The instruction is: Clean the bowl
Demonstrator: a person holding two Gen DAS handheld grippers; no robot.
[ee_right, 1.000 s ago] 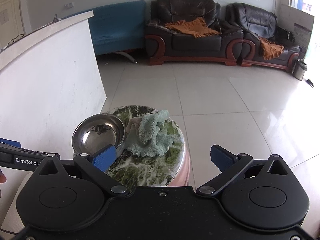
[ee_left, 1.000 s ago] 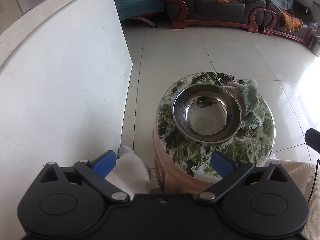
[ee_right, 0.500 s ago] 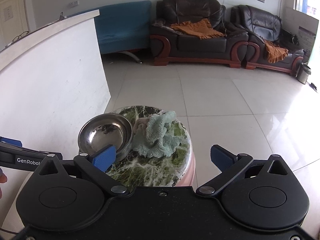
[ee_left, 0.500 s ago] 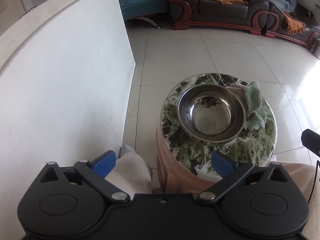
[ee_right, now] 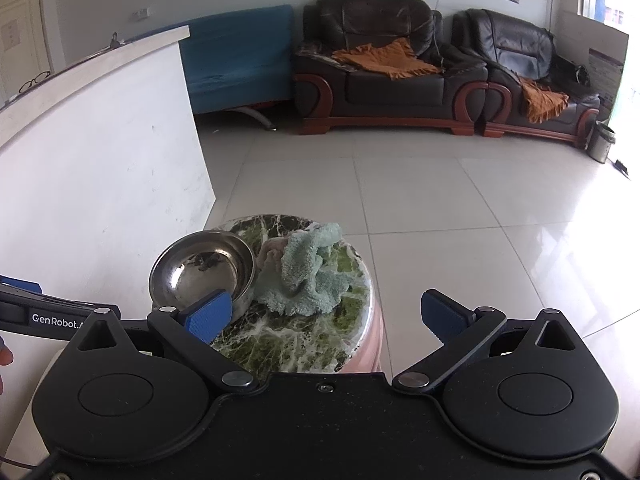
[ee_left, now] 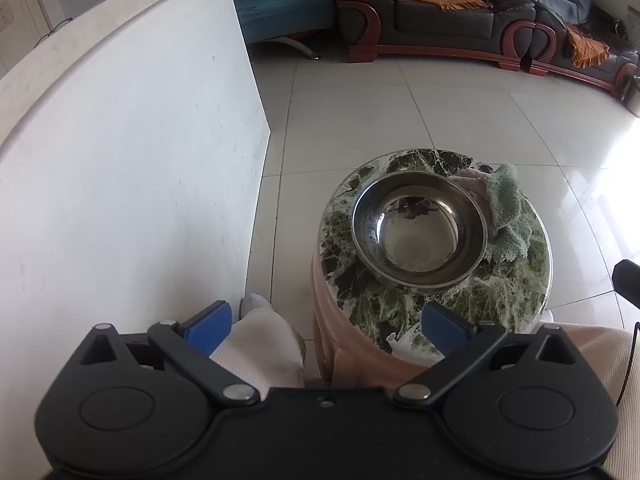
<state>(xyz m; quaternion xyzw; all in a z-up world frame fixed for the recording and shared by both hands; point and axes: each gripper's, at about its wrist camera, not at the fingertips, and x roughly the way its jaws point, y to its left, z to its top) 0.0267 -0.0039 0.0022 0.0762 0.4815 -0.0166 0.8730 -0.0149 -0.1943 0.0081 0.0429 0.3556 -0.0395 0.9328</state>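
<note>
Pale floor tiles (ee_right: 420, 200) spread toward dark sofas (ee_right: 384, 80). Before me, a green marble stool (ee_left: 508, 292) carries the steel bowl (ee_left: 420, 232), with a crumpled green cloth (ee_right: 308, 276) touching its right side. My left tongs (ee_left: 326, 328) and right tongs (ee_right: 326, 314) both hang spread apart, holding nothing.

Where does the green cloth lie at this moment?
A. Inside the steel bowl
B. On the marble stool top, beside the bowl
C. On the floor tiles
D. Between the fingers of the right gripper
B. The green cloth lies crumpled on the marble stool top, right next to the steel bowl, and the right gripper is open and holds nothing.
</note>
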